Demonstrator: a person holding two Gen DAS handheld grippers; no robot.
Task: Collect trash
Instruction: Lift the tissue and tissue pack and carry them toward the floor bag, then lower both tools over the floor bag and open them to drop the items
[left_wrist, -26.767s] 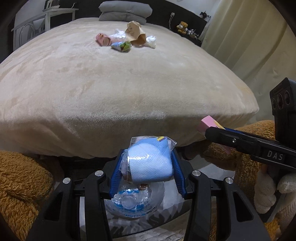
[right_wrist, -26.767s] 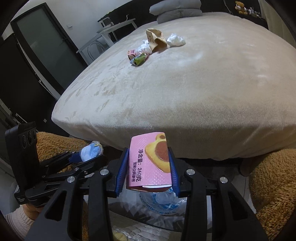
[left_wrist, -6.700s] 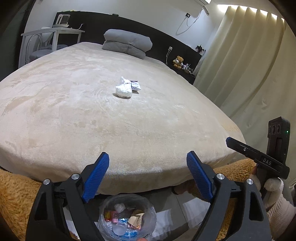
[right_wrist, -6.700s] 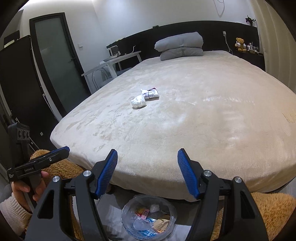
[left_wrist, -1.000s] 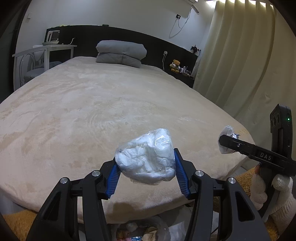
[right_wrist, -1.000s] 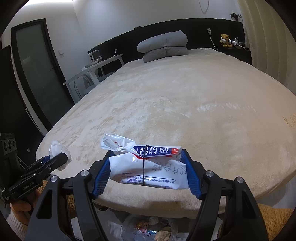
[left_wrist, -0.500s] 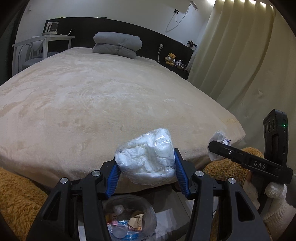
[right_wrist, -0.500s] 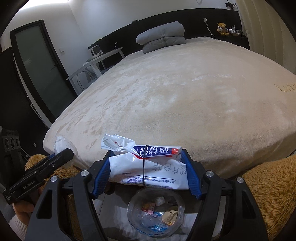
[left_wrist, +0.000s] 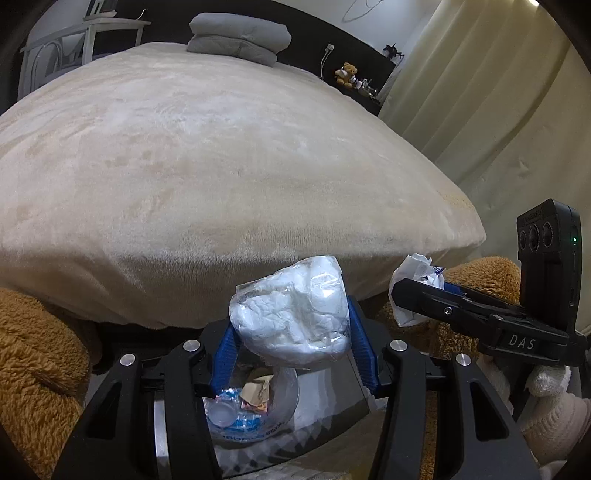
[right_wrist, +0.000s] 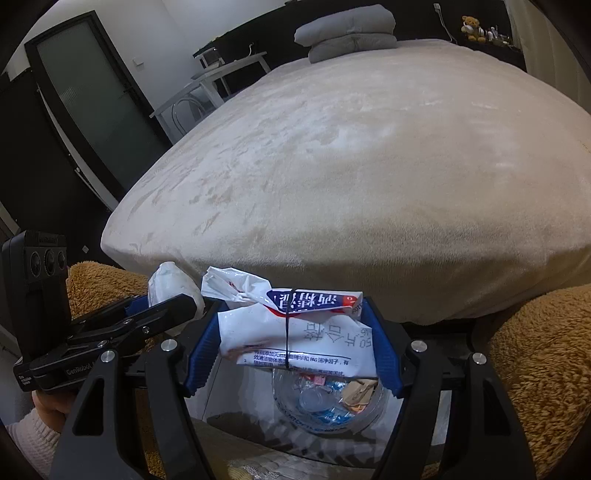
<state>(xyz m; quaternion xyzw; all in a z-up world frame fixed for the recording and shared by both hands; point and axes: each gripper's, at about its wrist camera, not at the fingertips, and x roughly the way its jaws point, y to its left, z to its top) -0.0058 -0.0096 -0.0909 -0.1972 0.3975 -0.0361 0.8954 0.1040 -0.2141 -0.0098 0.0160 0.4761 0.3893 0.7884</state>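
Note:
My left gripper (left_wrist: 293, 354) is shut on a clear bag of crumpled white tissue (left_wrist: 291, 312) and holds it above a clear trash bin (left_wrist: 251, 410) on the floor at the foot of the bed. My right gripper (right_wrist: 293, 345) is shut on a white wrapper with blue and red print (right_wrist: 295, 328), also above the bin (right_wrist: 328, 402). The bin holds several wrappers. Each gripper shows in the other's view: the right one (left_wrist: 402, 291) at right, the left one (right_wrist: 184, 302) at left.
The beige bed (left_wrist: 221, 166) fills the view ahead, with grey pillows (left_wrist: 240, 37) at its head. Brown fluffy fabric (left_wrist: 33, 369) lies on both sides of the bin. A curtain (left_wrist: 498, 110) hangs at right, a white desk (right_wrist: 221, 70) and dark door (right_wrist: 92, 96) at left.
Both grippers have come down and back from over the bed to the foot of it, still holding their trash. The bin now sits right under both of them.

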